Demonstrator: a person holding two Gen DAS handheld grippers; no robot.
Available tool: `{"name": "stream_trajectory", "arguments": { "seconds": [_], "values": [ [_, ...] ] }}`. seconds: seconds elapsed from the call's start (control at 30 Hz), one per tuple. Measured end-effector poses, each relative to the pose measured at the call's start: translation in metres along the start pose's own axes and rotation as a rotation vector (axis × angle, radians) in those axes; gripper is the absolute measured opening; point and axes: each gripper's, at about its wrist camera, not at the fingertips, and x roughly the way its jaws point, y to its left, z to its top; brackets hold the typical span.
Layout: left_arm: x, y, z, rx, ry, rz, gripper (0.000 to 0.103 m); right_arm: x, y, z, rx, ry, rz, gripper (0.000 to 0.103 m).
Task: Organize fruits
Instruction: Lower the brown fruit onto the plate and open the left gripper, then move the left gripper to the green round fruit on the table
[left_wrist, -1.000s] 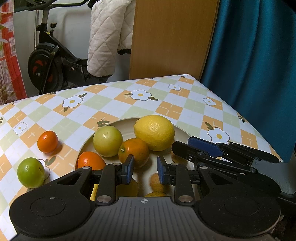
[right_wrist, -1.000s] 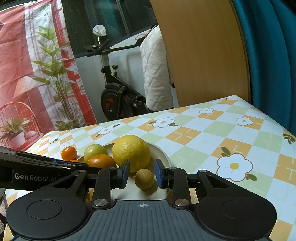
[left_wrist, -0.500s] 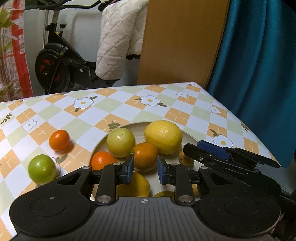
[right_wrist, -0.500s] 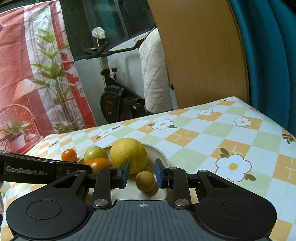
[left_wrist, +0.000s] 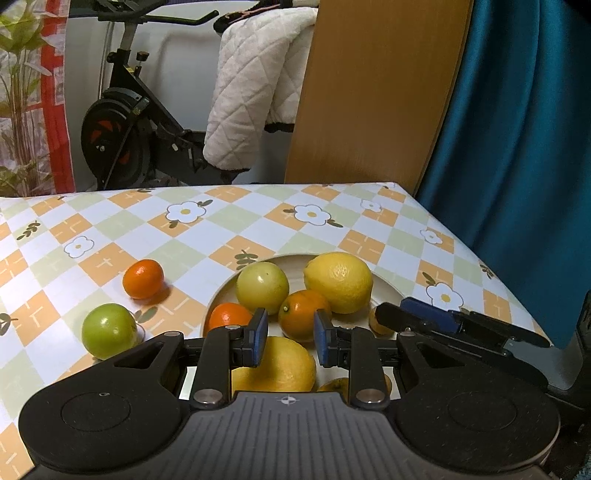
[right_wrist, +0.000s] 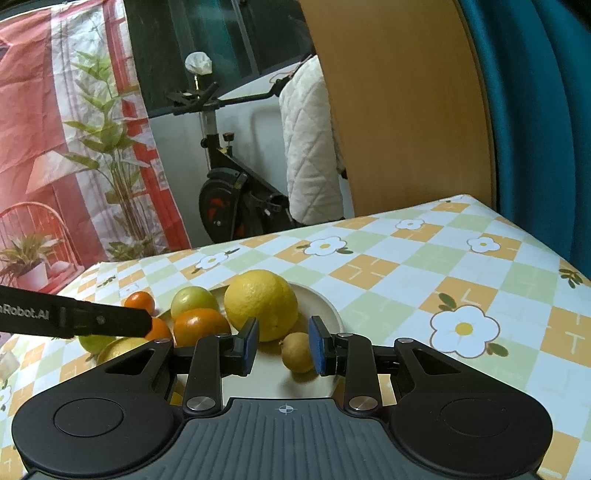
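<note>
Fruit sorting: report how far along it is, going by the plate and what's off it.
Done: the plate already holds two lemons, two oranges, a pale green fruit and small brown fruits. In hand: nothing; the left gripper and the right gripper are narrowed to their tightest and grip no fruit. Left: the small orange and the green fruit lie on the tablecloth beside the plate.

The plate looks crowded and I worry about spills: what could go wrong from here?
The plate already holds fruit packed close, so dropping in the loose green fruit or the small orange could nudge one over the low rim. The small brown fruit sits near the plate's edge by the right gripper and might get knocked. The two grippers are close enough to collide.
</note>
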Motion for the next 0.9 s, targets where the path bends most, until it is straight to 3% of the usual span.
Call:
{"name": "stream_trajectory", "arguments": {
  "seconds": [0.33,0.6,0.9],
  "values": [
    [-0.022,0.028,-0.005,-0.068,-0.041,0.01,0.028,-0.005,0.007,-0.002,-0.025,0.026,-0.027,0.028],
    [-0.038,0.072,-0.012,-0.15,-0.053,0.055,0.028,-0.012,0.022,0.004,-0.023,0.047,0.0,0.028],
    [-0.059,0.122,-0.006,-0.176,-0.06,0.093,0.028,-0.01,0.053,0.013,-0.024,0.081,0.053,0.028]
  ]
}}
